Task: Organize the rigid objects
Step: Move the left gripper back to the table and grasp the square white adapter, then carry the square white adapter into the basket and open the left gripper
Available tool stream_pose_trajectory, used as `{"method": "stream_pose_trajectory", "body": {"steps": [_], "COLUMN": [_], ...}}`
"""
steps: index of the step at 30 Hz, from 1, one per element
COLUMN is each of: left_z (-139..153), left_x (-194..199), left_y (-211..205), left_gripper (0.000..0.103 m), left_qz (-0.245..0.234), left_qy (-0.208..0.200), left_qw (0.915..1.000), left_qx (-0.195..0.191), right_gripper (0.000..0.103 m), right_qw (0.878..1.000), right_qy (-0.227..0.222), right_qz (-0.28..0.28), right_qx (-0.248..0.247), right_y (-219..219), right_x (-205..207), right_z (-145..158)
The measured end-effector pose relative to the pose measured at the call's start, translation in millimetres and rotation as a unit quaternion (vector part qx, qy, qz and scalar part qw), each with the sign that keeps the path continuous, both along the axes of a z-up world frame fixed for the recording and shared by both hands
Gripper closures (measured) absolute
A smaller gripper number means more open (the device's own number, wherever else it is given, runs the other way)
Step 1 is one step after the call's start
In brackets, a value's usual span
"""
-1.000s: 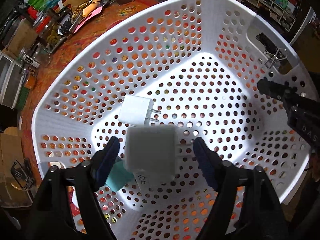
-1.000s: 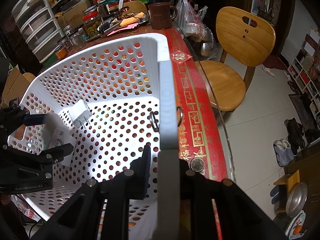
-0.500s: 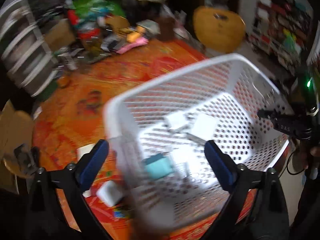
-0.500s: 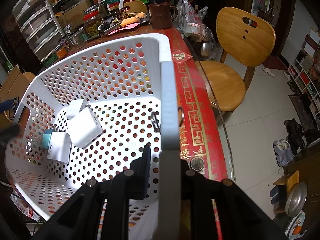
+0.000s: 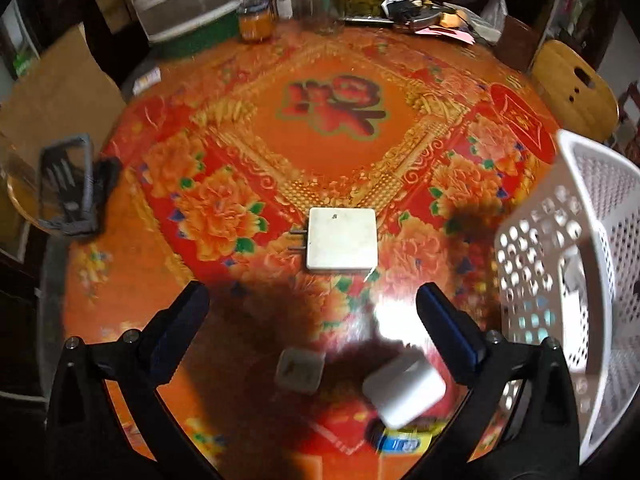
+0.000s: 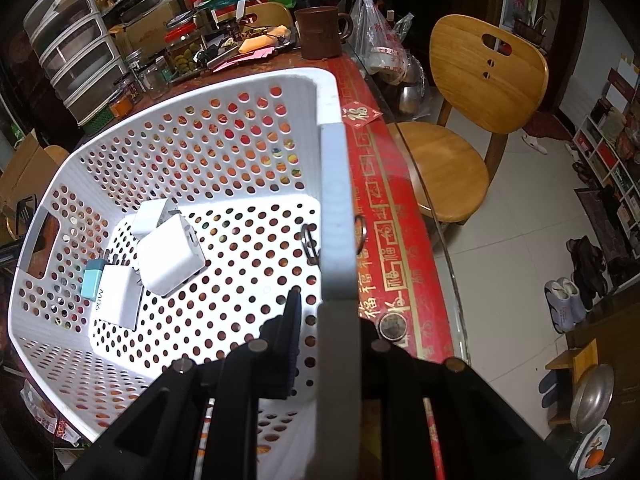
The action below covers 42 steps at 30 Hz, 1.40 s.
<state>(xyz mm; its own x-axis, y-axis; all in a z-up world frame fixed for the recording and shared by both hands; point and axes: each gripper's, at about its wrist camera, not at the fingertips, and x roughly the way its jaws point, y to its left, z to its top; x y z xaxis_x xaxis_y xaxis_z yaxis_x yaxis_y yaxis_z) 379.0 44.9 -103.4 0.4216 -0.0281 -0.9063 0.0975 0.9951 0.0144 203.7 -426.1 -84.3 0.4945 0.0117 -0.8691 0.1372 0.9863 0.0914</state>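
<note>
The basket (image 6: 336, 184) rim is being pinched by the right gripper (image 6: 328, 320), seemingly to steady it, while the left gripper (image 5: 312, 308) is being held spread and empty above the flat white charger (image 5: 342, 238), probably the next pick.

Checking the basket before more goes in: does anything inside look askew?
The chargers in the white basket lie jumbled: a large white charger leans tilted over a flat white one, beside a teal adapter. Nothing looks damaged.

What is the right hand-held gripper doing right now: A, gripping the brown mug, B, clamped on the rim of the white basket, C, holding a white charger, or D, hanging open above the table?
B: in the right wrist view the right hand-held gripper is closed on the rim of the white basket, one finger inside the wall and one outside.
</note>
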Motion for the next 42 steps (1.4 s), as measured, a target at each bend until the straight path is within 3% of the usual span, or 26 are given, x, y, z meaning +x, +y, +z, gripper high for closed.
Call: {"method": "stream_pose_trajectory", "body": {"steps": [2, 9, 12, 16, 18, 20, 24, 34, 42], "left_z": [-9.7, -40.1, -52.0, -65.6, -66.1, -65.1, -59.7, -45.5, 13.0], "left_x": [8.9, 38.4, 50.3, 57.5, 58.9, 60.2, 61.5, 48.5, 8.9], "left_y": [-5.4, -29.5, -23.0, -18.8, -20.1, -21.4, -24.6, -15.5, 3.1], "left_gripper": [0.001, 0.005, 0.005, 0.019, 0.021, 0.023, 0.040, 0.040, 0.040], "left_qz": [-0.008, -0.019, -0.004, 0.003, 0.005, 0.006, 0.002, 0.005, 0.012], "left_qy": [0.005, 0.032, 0.053, 0.072, 0.065, 0.063, 0.055, 0.025, -0.042], "left_qw": [0.9999, 0.9993, 0.9984, 0.9970, 0.9976, 0.9977, 0.9982, 0.9989, 0.9983], "left_qx": [-0.012, 0.002, -0.022, -0.030, -0.022, -0.023, -0.022, -0.040, -0.038], "right_gripper": [0.087, 0.087, 0.087, 0.087, 0.087, 0.087, 0.087, 0.087, 0.087], "right_qw": [1.000, 1.000, 1.000, 1.000, 1.000, 1.000, 1.000, 1.000, 1.000], "right_qy": [-0.001, 0.003, 0.004, 0.003, 0.003, 0.003, 0.002, 0.003, 0.000], "right_qz": [-0.001, 0.001, 0.000, 0.001, 0.001, 0.001, 0.002, 0.004, 0.002], "right_qx": [-0.006, -0.003, -0.003, -0.004, -0.003, -0.003, -0.003, -0.004, -0.002], "right_y": [1.3, 1.2, 1.0, 0.7, 0.7, 0.5, 0.8, 2.0, 3.5], "right_x": [-0.4, -1.1, -0.9, -1.3, -0.9, -0.2, 0.3, 1.0, 0.0], "right_z": [0.4, 0.4, 0.5, 0.6, 0.7, 0.7, 1.0, 0.7, -0.2]}}
